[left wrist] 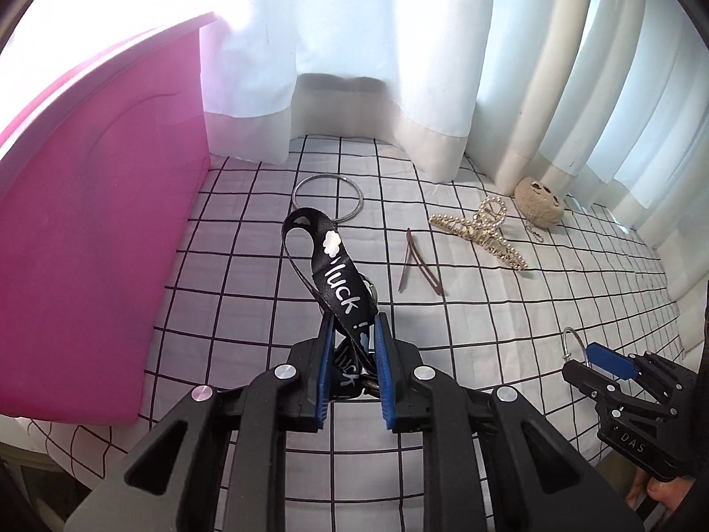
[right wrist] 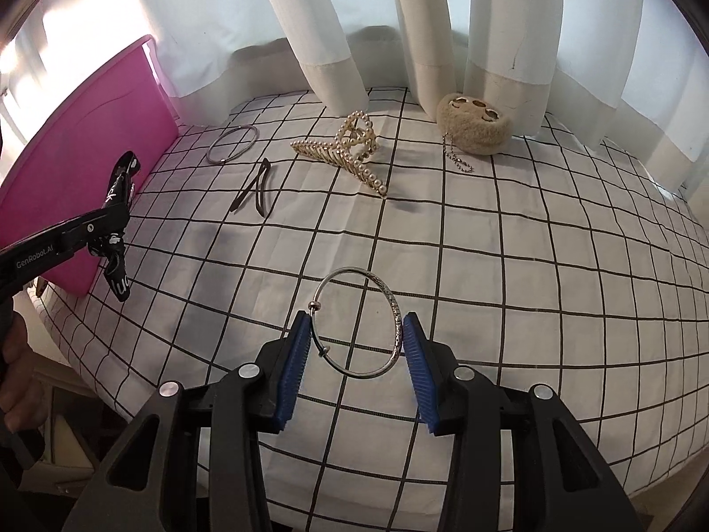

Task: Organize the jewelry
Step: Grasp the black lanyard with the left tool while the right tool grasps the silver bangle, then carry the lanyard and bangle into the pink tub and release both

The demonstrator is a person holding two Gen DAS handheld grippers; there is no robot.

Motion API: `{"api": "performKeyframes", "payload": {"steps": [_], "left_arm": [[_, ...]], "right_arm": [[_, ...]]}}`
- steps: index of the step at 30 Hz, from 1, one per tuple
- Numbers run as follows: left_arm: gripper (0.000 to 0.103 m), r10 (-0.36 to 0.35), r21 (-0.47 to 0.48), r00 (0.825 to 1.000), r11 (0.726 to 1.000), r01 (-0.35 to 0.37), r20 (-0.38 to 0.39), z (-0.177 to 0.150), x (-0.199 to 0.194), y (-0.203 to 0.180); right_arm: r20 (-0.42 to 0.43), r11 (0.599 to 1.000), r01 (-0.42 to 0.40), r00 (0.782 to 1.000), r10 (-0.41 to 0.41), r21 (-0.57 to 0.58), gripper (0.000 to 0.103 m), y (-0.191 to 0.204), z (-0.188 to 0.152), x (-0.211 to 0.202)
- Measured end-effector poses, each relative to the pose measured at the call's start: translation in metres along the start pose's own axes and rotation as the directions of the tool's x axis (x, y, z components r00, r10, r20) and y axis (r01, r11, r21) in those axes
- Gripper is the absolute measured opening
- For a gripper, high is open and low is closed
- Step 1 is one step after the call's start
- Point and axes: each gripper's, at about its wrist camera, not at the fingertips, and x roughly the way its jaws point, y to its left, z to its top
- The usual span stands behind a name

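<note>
My left gripper [left wrist: 353, 326] is shut on a black lanyard strap [left wrist: 336, 275] with white "luck" lettering, lifted off the checked cloth; the strap's loop curls up ahead of the pads. The right gripper [right wrist: 356, 332] is shut on a silver bangle [right wrist: 381, 292], its blue pads pressing both sides of the ring, held above the cloth. In the left wrist view the right gripper [left wrist: 589, 357] shows at the right edge with the bangle [left wrist: 571, 341]. The left gripper [right wrist: 111, 226] with the strap [right wrist: 116, 195] shows at the left of the right wrist view.
A pink box [left wrist: 88, 239] stands at the left. On the checked cloth [right wrist: 487, 266] lie another metal bangle [left wrist: 328, 197], a brown hair clip [left wrist: 414, 268], a pearl claw clip [right wrist: 354, 150] and a beige plush keychain [right wrist: 474, 126]. White curtains [left wrist: 354, 66] hang behind.
</note>
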Motion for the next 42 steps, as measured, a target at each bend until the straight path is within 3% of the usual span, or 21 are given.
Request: {"api": "performKeyframes", "payload": {"steps": [8,13,18,23,30,37,42], "left_arm": [[0.018,-0.027,-0.007,0.995,1.0,0.028,0.092,0.023,-0.054,-0.006],[0.018,-0.008,-0.033,0.981,0.999,0.014,0.192,0.043,-0.101,0.008],[0.018,0.069,-0.097,0.957,0.994,-0.043,0.283,0.06,-0.142,0.042],[0.018,0.185,-0.187,0.932,0.974,-0.13,0.313,0.065,-0.17,0.09],[0.018,0.339,-0.301,0.9,0.919,-0.254,0.274,0.058,-0.19,0.162],[0.018,0.355,-0.364,0.923,0.888,-0.283,0.149,0.043,-0.165,0.213],[0.018,0.351,-0.388,0.933,0.873,-0.295,0.083,0.032,-0.144,0.23]], "right_arm": [[0.106,0.999,-0.012,0.994,0.017,-0.051,0.042,0.011,0.035,-0.049],[0.191,0.993,-0.048,0.979,0.069,-0.111,0.042,0.034,0.064,-0.086],[0.263,0.971,-0.11,0.951,0.165,-0.213,0.042,0.077,0.099,-0.108],[0.272,0.92,-0.22,0.91,0.314,-0.324,0.042,0.138,0.132,-0.112],[0.206,0.831,-0.32,0.87,0.448,-0.454,0.042,0.229,0.161,-0.098],[0.076,0.775,-0.355,0.886,0.458,-0.523,0.042,0.305,0.178,-0.058],[0.016,0.768,-0.34,0.91,0.414,-0.543,0.042,0.339,0.178,-0.029]]}}
